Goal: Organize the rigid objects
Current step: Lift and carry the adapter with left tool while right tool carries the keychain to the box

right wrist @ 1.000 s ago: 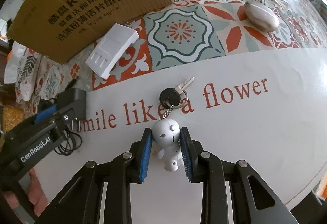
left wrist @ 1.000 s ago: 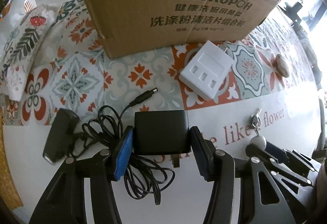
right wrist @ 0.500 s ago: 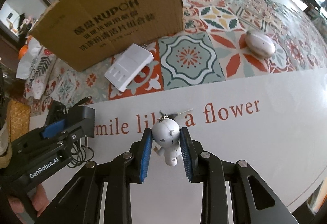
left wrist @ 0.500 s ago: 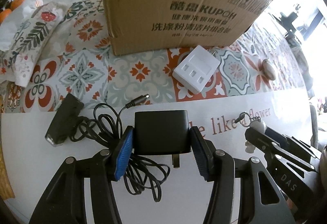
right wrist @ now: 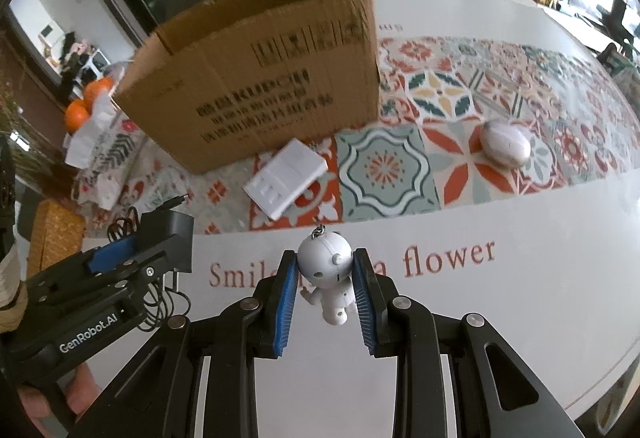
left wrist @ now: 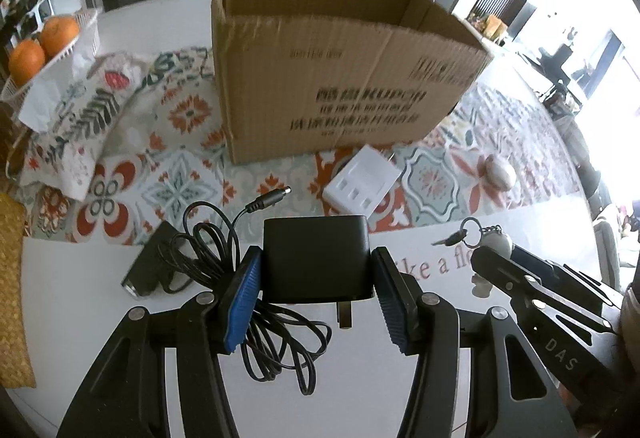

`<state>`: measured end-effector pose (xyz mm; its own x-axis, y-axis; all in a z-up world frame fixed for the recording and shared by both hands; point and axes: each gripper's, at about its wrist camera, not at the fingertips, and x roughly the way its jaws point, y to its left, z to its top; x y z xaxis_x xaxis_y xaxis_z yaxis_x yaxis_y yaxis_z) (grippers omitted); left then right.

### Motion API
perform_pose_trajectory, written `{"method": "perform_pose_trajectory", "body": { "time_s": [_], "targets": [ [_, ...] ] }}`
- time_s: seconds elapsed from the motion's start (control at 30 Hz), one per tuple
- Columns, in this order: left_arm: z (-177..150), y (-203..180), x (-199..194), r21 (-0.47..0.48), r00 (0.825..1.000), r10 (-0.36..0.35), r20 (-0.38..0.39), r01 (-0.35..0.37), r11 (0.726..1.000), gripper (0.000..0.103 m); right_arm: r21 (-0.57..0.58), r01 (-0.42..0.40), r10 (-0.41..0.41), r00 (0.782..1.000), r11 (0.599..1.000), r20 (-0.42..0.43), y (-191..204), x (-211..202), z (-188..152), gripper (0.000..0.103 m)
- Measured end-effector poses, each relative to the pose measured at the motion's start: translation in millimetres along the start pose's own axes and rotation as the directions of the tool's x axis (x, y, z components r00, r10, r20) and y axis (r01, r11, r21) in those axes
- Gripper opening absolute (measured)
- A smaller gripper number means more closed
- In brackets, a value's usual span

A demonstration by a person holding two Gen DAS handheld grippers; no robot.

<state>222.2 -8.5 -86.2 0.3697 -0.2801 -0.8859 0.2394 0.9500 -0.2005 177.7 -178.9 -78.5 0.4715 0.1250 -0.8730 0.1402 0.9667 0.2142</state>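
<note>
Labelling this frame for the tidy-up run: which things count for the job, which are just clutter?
Job:
- black adapter, in left gripper
- white figure keychain, in right gripper
- cardboard box, open top
- white plug block
- pale oval object
- small black device

Lying about:
- oranges
- patterned cloth
</note>
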Motion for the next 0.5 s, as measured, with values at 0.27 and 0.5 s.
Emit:
{"method": "perform_pose_trajectory", "body": {
  "time_s": [0.27,0.5],
  "targets": [
    [16.9,-8.4,-22.6,0.012,0.998,-0.011,0.061,0.010,1.000,0.054,-0.021,-0.037,0.039,0.996,0.999,0.085,5.3,-25.2,15.2,0.029],
    [31.4,-12.9,-40.3,0.014,0.994,-0.011,0.105,0.010,1.000,0.054,-0.041,-0.067,0.072,0.988,0.997,0.134,10.1,-40.1,31.0,0.029]
  ]
}}
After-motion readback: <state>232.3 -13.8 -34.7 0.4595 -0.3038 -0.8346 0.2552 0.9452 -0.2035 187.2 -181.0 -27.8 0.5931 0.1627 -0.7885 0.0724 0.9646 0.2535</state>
